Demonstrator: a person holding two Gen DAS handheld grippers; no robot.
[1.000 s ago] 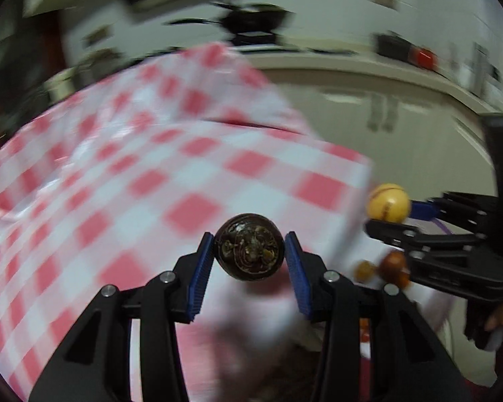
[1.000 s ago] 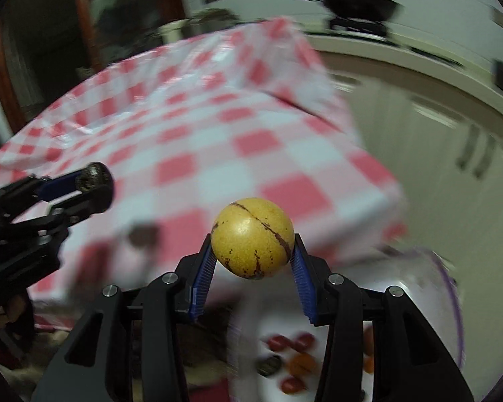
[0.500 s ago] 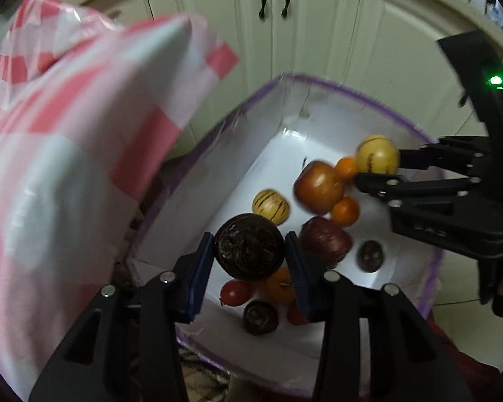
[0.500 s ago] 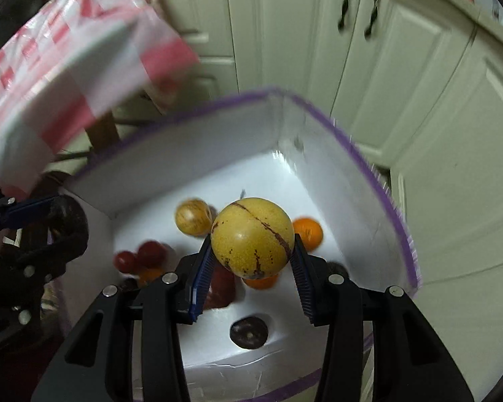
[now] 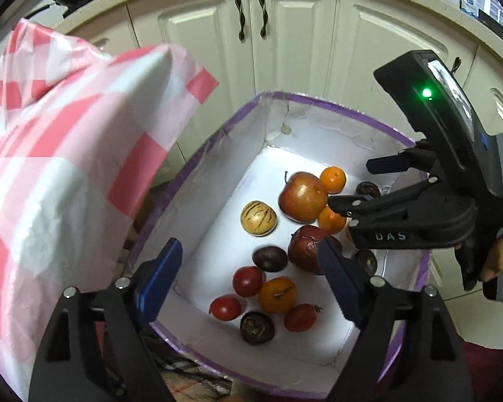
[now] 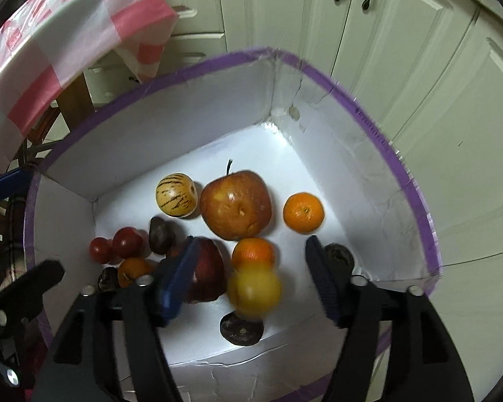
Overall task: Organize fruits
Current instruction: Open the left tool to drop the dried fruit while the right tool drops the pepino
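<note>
Both hand-held grippers have let go since half a second ago: the left hand-held gripper (image 5: 251,268), which was pinching a dark round fruit, and the right hand-held gripper (image 6: 251,276), which was pinching a yellow one, now stand spread wide and empty above the white box (image 6: 399,164). A yellow fruit (image 6: 255,289) shows blurred between the right fingers, apparently dropping free toward the box floor. A dark fruit (image 5: 270,258) lies on the floor among the tomatoes (image 5: 248,281), just beside a wrinkled red fruit (image 5: 308,249); whether it is the one released I cannot tell.

The fruits in the box look small, round and light, with smooth skins that probably roll and slip readily. The big apple (image 6: 236,204) seems heaviest and firm. The tomatoes are likely soft, so a gentle squeeze suits them. Any fruit is best taken across its widest middle, the pads (image 5: 157,276) on opposite sides. The checked cloth (image 5: 67,174) hangs at the left, clear of the box.
</note>
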